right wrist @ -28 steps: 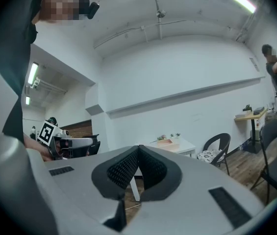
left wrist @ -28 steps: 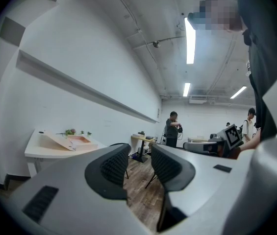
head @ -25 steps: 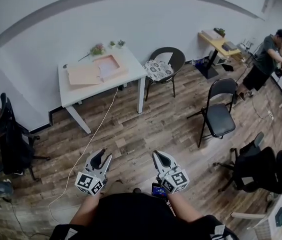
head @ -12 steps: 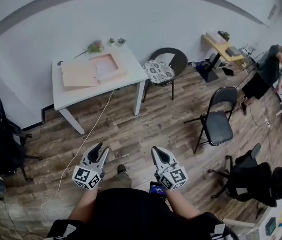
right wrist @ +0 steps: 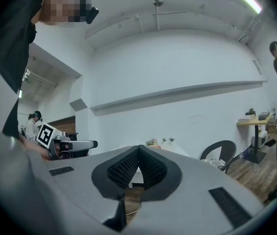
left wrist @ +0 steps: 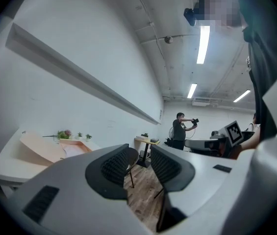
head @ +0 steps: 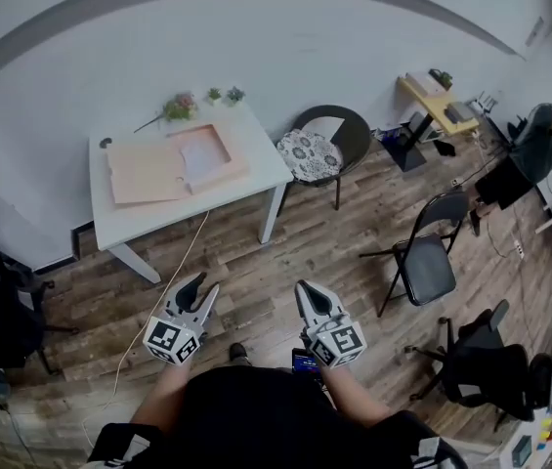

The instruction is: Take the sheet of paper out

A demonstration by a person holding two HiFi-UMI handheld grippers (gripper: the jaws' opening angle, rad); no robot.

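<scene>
A shallow tan box (head: 207, 154) lies open on the white table (head: 246, 182), its lid (head: 144, 174) flat beside it. A pale sheet of paper (head: 195, 147) lies in the box. Both grippers are held level over the wooden floor, well short of the table. My left gripper (head: 200, 289) is open; its jaws have just closed a little, with nothing between them. In the left gripper view the left gripper (left wrist: 142, 153) shows a gap, with the box (left wrist: 45, 148) far off at the left. My right gripper (head: 303, 289) (right wrist: 138, 148) is shut and empty.
Small plants (head: 183, 106) stand at the table's back edge. A round chair with a patterned cushion (head: 319, 149) sits right of the table. A folding chair (head: 430, 262) and an office chair (head: 490, 369) stand at the right. A cable (head: 173, 281) crosses the floor. A person (head: 549, 140) is far right.
Both grippers have moved forward across the floor and the table has come nearer. The person at the far right has shifted along the wall.
</scene>
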